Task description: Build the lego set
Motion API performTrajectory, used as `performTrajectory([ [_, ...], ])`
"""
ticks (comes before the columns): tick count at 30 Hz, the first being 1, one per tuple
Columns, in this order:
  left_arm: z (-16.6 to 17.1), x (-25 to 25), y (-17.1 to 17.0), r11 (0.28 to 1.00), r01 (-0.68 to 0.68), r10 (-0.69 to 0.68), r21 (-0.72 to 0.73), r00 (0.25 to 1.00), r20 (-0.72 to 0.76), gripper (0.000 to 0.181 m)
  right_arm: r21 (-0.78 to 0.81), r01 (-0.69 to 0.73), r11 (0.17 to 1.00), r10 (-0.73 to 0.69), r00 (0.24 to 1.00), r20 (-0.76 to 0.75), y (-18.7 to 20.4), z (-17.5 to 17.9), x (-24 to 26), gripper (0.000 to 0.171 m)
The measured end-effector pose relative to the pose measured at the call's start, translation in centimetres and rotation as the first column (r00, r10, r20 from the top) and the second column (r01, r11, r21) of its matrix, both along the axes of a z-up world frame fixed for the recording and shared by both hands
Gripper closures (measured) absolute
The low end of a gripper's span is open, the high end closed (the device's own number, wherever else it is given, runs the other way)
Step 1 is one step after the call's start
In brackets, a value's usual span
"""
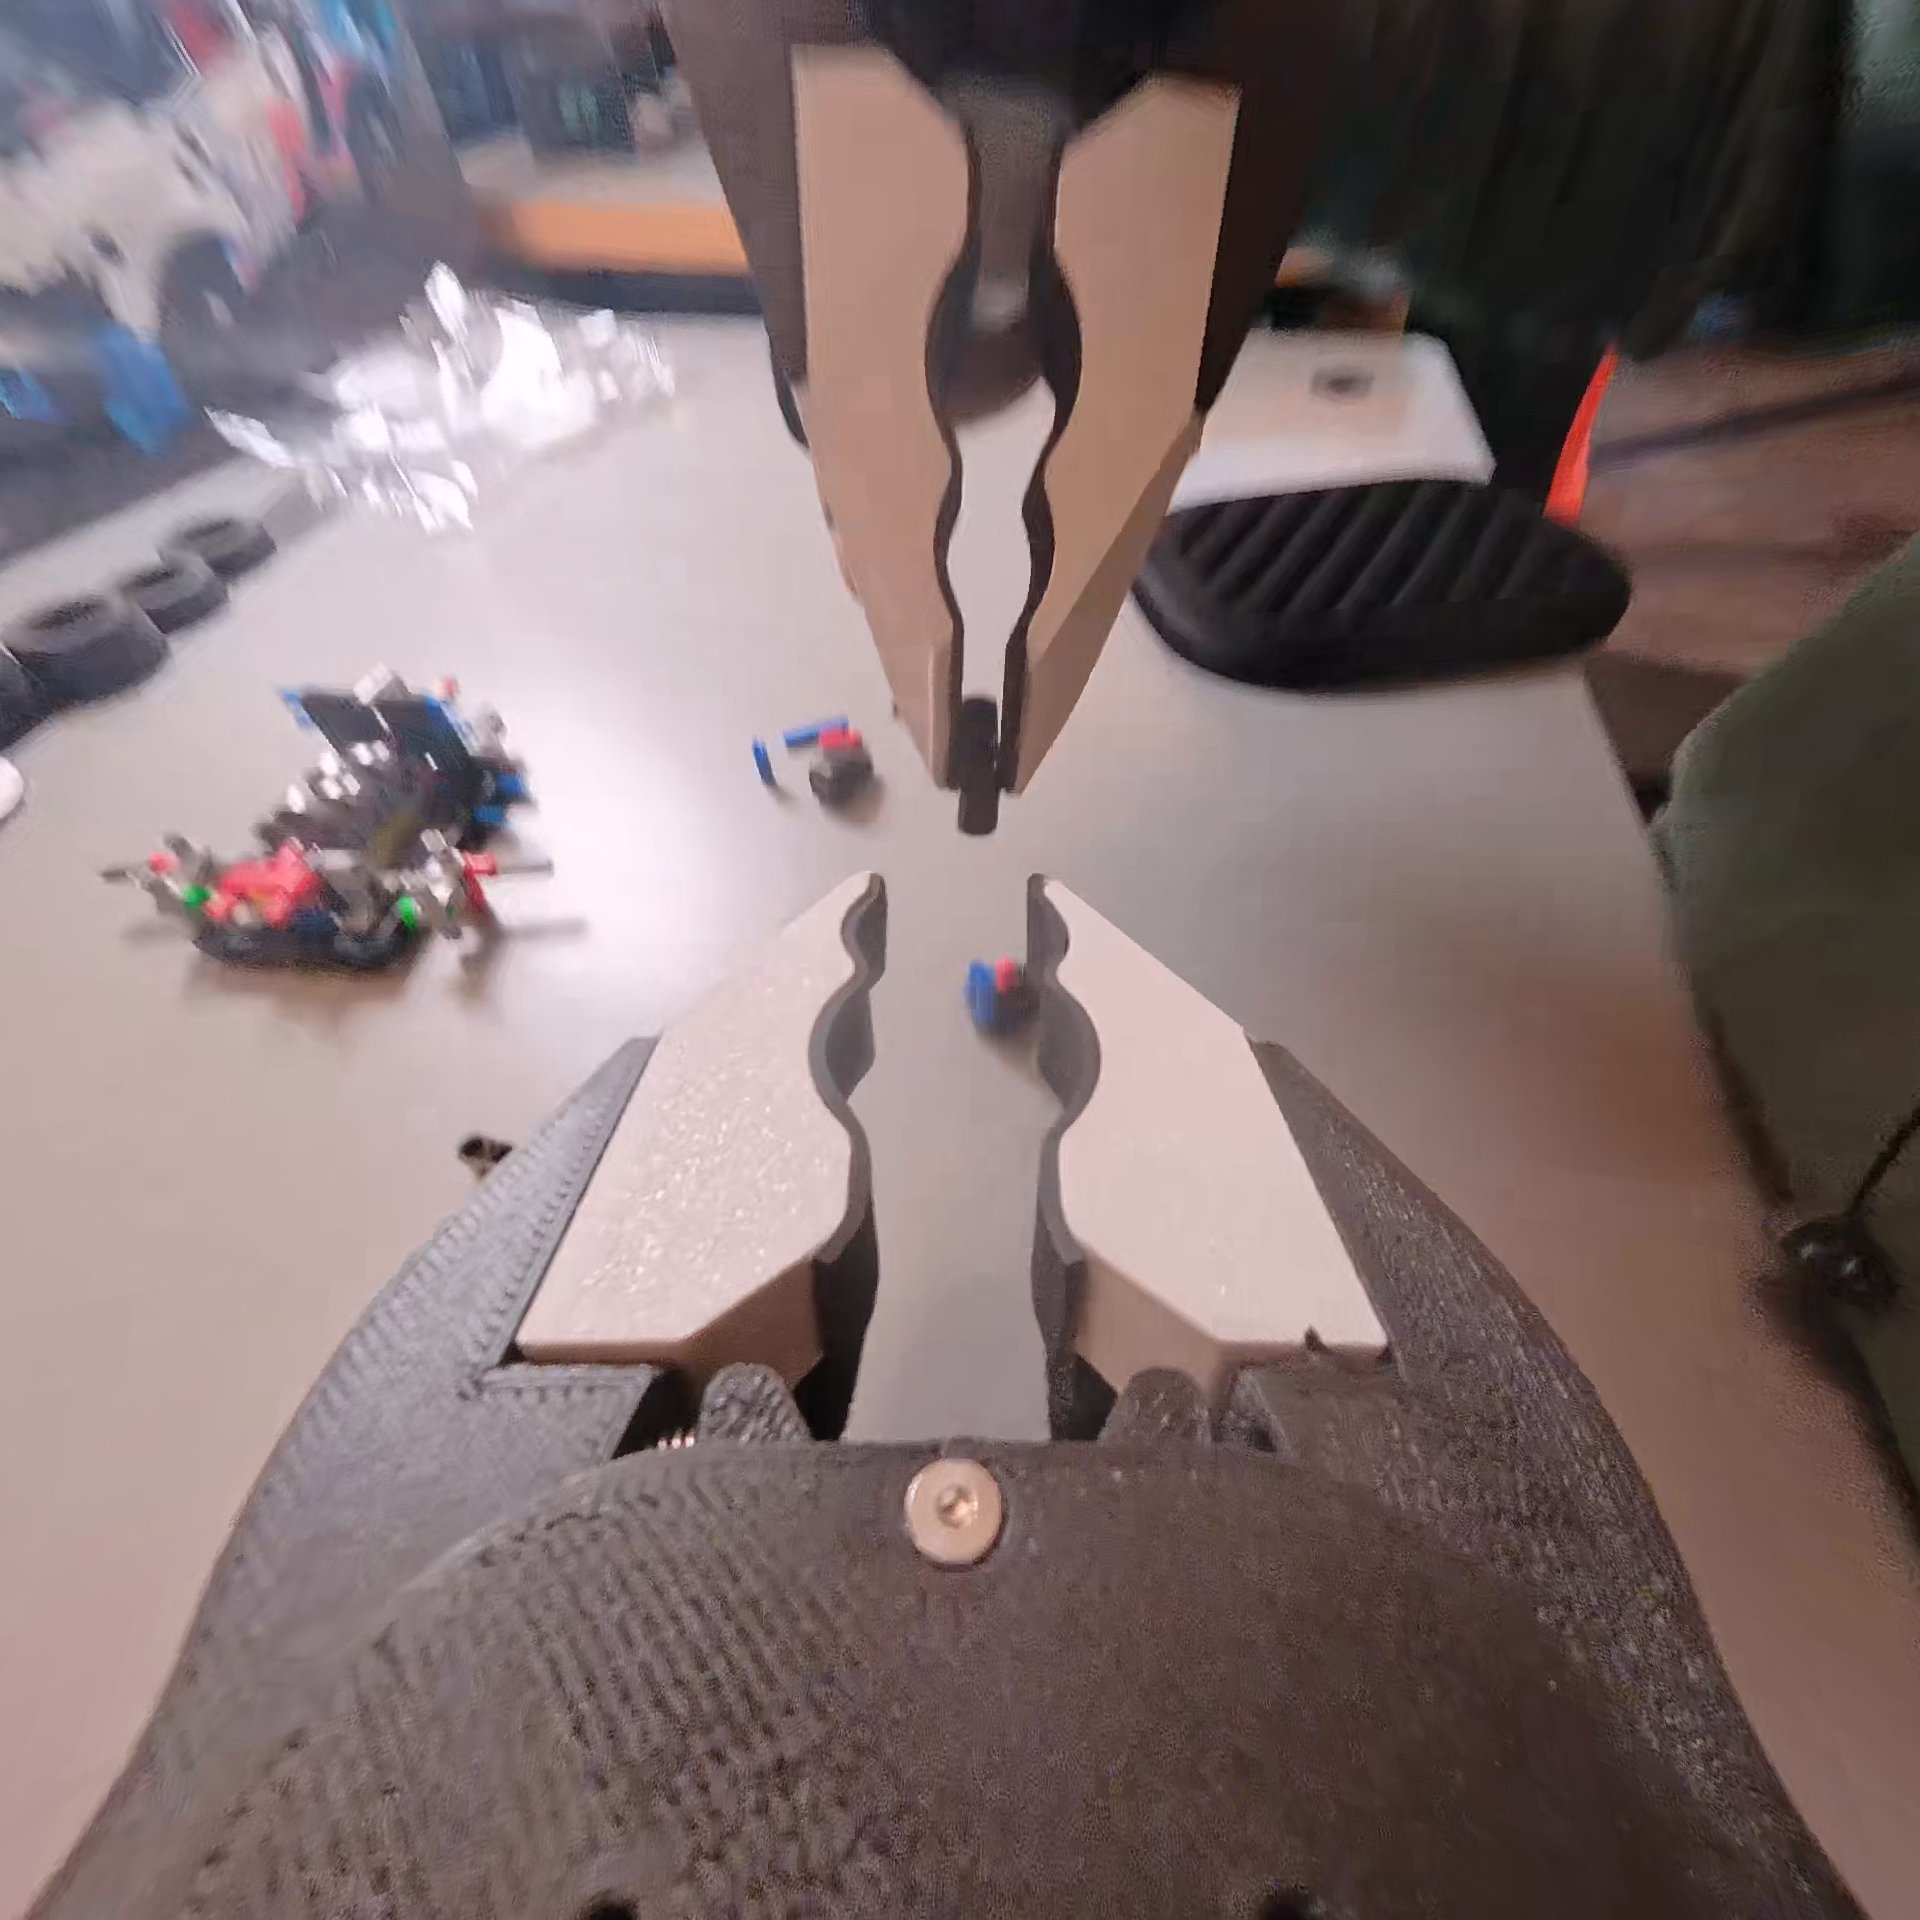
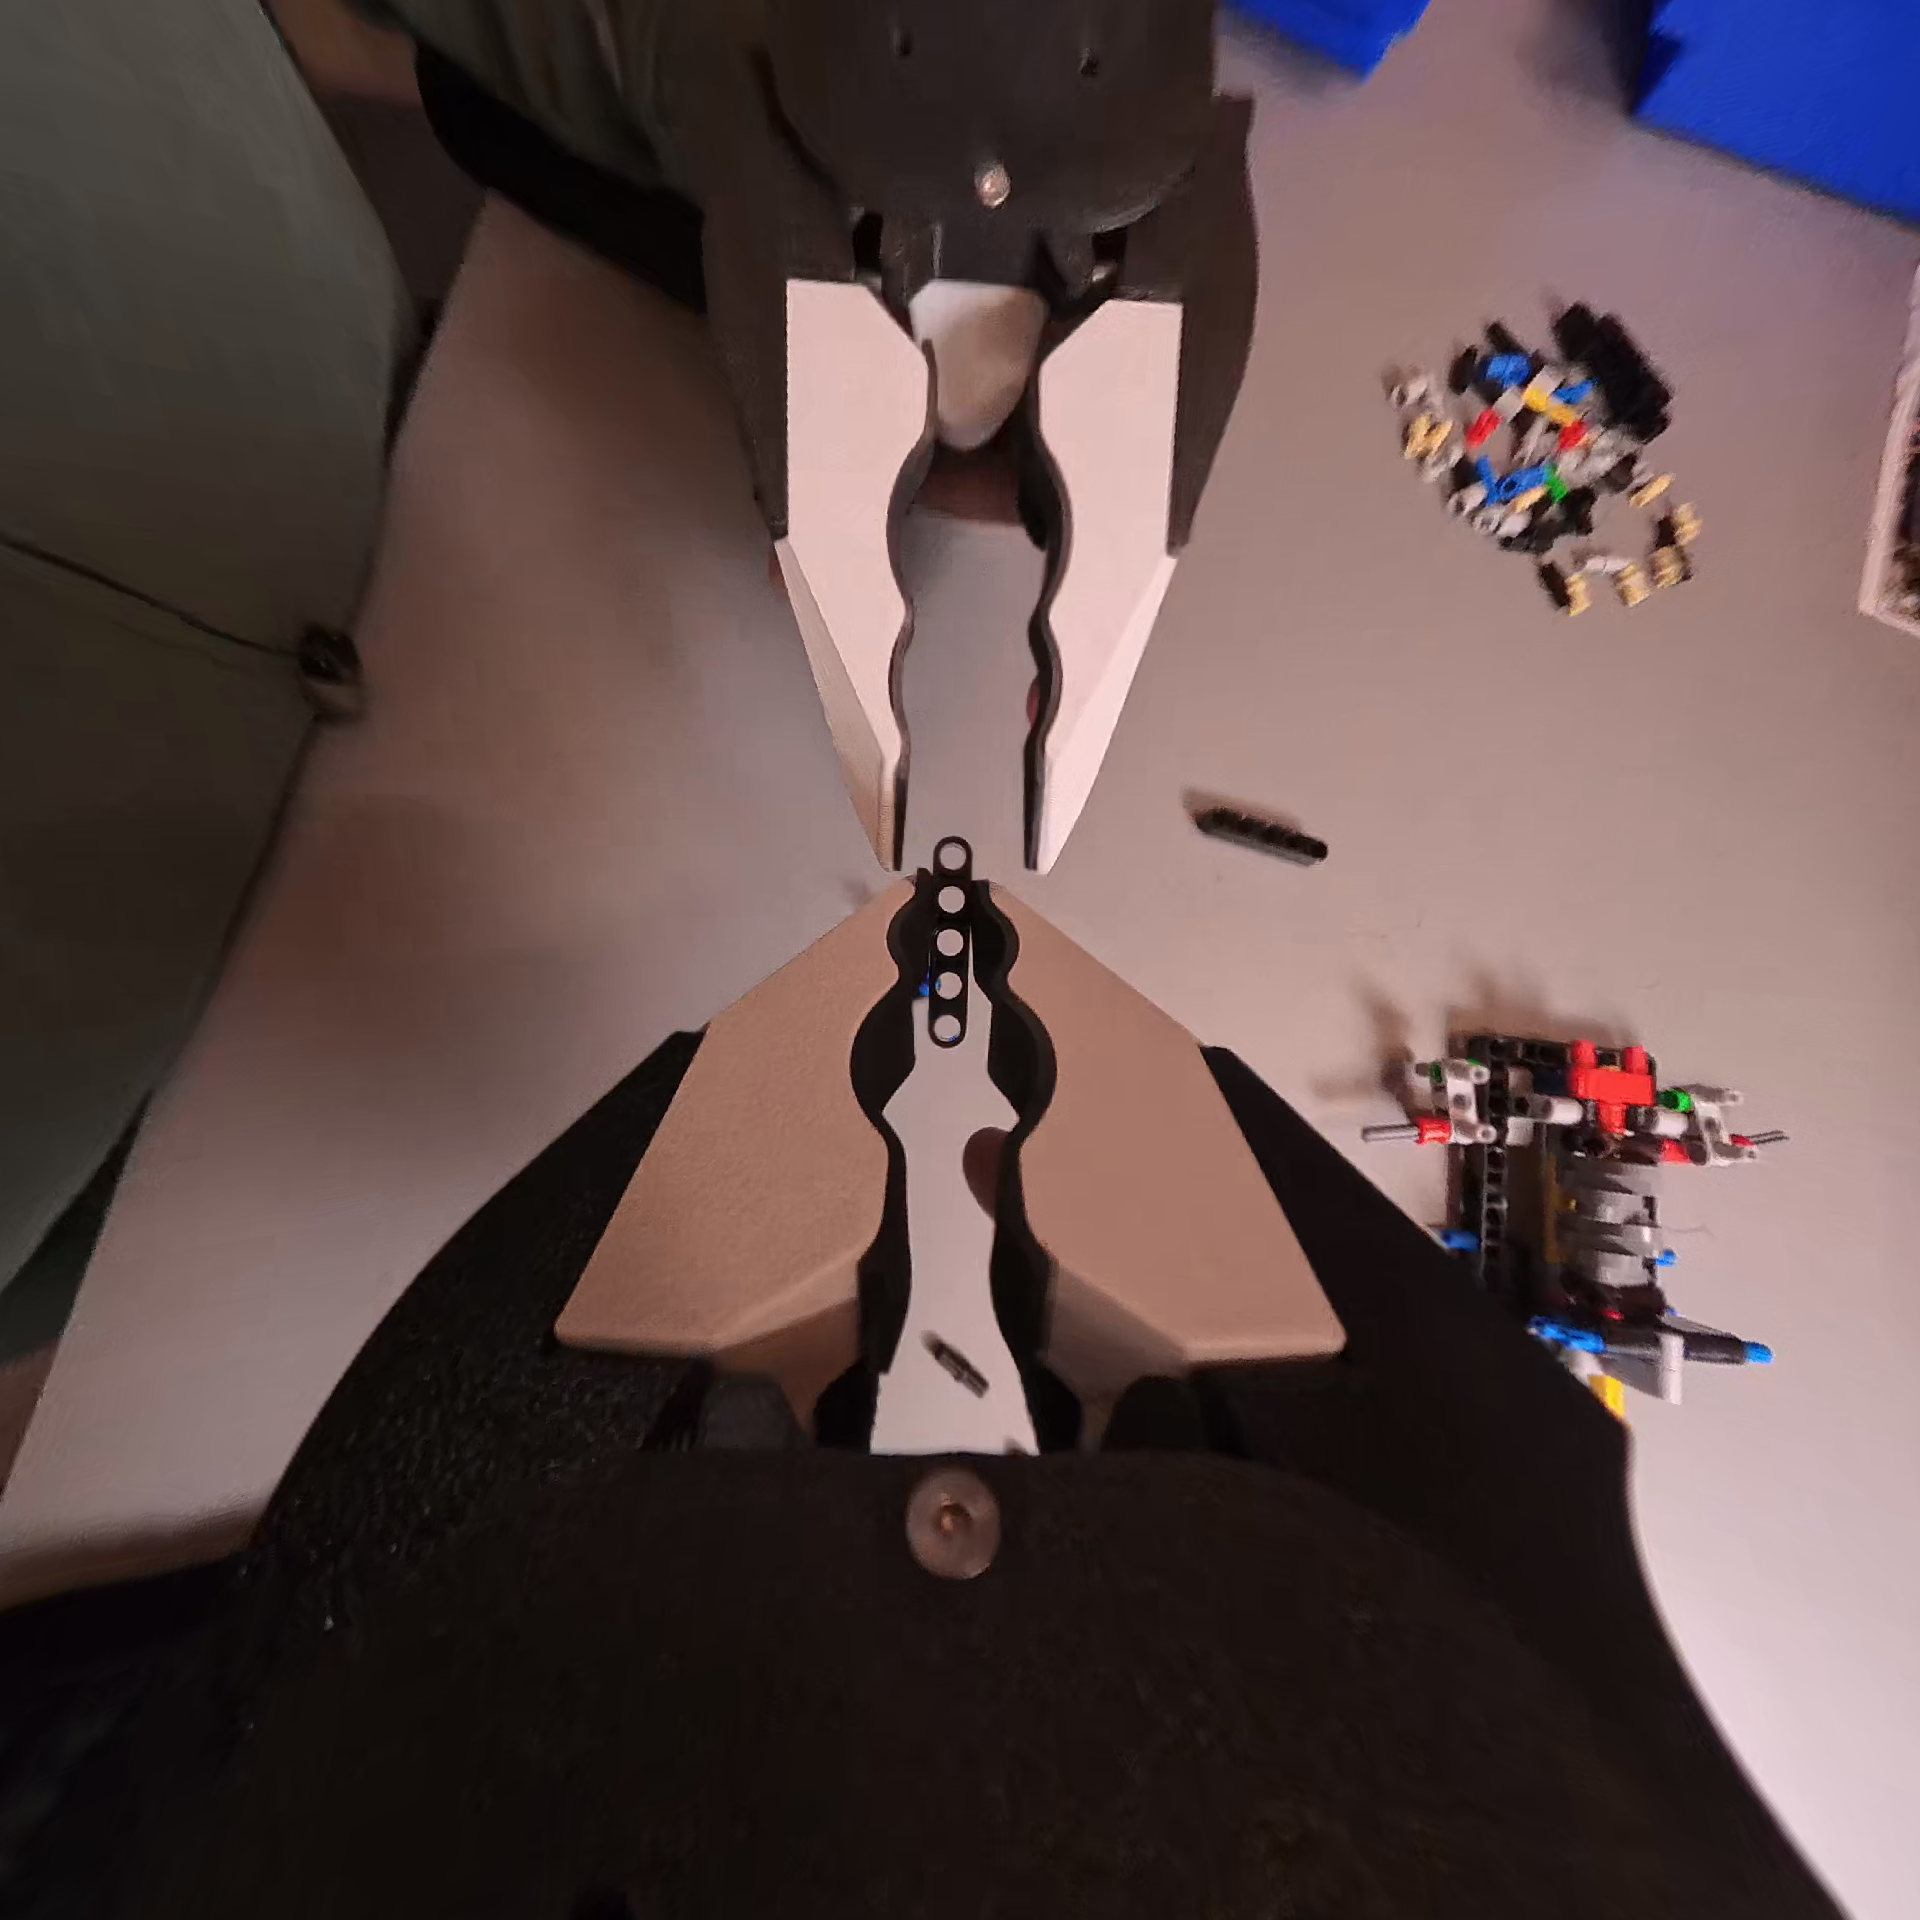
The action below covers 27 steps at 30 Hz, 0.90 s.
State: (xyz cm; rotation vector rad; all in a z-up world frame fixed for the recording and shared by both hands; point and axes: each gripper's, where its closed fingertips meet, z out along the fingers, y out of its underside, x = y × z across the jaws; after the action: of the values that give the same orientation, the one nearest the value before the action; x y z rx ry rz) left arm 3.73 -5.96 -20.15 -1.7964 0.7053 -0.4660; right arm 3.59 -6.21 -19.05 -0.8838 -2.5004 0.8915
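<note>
Right fingers (image 2: 992, 896) clamping black beam (image 2: 948, 940)

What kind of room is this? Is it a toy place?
Probably a workroom or lab desk, not a toy shop: a plain grey table, a half-built lego model, a pile of loose pieces, and cluttered shelves blurred behind.

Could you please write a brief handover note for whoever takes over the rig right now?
Right tool: shut on the black holed beam, held above the table.
Left tool: open, empty, facing the beam's tip.
The part-built chassis and the loose parts pile lie to the side, another black beam nearby.
Done: beam picked up.
Left: probably pass or fit it, then continue the build.
</note>
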Motion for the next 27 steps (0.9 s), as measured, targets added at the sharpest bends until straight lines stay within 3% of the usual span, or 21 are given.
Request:
performTrajectory([
  [4, -4.5, 0.5, -0.1, 0.983, 0.013, -0.039, -0.182, 0.990, -0.136, 0.156, 0.113, -0.060, 0.992, 0.047, 0.992, 0.115, 0.0, -2.8, 0.3, 0.167],
  [7, -6.0, 0.8, 0.0, 0.971, 0.022, -0.069, -0.239, 0.979, -0.190, 0.158, 0.146, -0.091, 0.985, 0.066, 0.984, 0.167, 0.0, -4.2, 0.5, 0.167],
  [27, -6.4, 1.5, 0.9, 0.969, 0.068, -0.122, -0.239, 0.968, -0.221, 0.174, 0.180, -0.127, 0.975, 0.077, 0.962, 0.263, 1.0, -5.8, 0.9, 0.167],
])
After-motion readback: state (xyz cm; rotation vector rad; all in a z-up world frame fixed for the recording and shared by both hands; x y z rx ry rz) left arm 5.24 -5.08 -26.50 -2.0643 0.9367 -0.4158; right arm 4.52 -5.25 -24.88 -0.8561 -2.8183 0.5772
